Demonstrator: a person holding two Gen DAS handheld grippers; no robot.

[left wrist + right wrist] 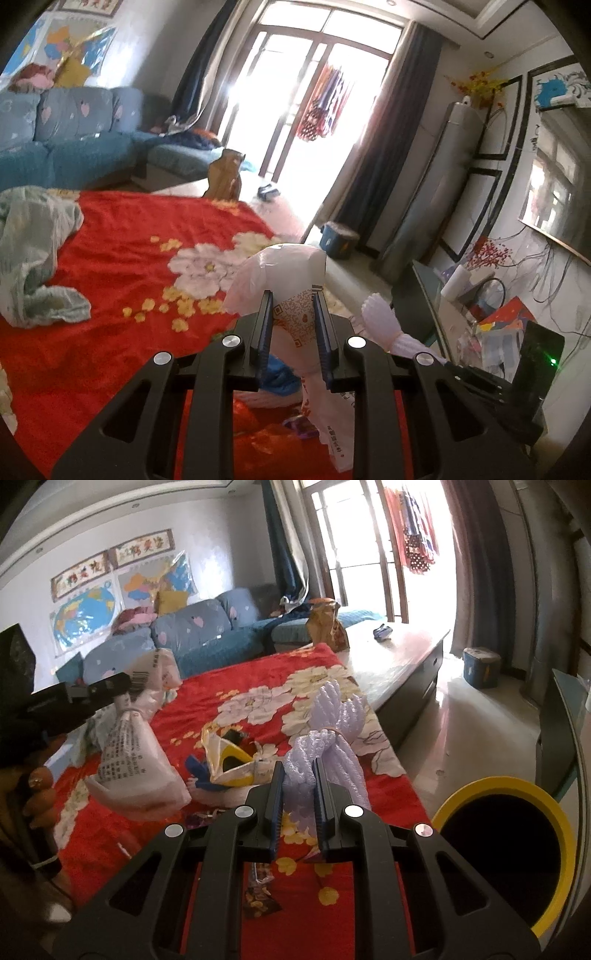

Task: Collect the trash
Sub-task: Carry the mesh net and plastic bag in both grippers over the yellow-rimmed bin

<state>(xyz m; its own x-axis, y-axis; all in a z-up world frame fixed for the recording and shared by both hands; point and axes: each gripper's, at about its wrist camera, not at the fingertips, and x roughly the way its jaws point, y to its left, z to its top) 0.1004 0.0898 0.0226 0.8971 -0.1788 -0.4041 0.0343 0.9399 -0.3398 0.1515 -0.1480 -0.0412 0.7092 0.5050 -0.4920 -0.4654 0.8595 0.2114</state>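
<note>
Two grippers pinch trash over the red blanket [236,672]: left gripper [293,314] a white plastic bag [291,273], right gripper [298,794] white foam netting [332,738], beside the dark-mouthed yellow-rimmed bin [554,812].

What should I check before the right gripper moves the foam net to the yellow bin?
1. Right gripper shut on the foam net: ok.
2. Left gripper shut on the plastic bag: ok.
3. Yellow bin mouth open, lower right of the net: ok.
4. Space inside the bin: cannot tell, it is dark.
5. All trash collected: not ok, a yellow wrapper lies on the red blanket.
</note>
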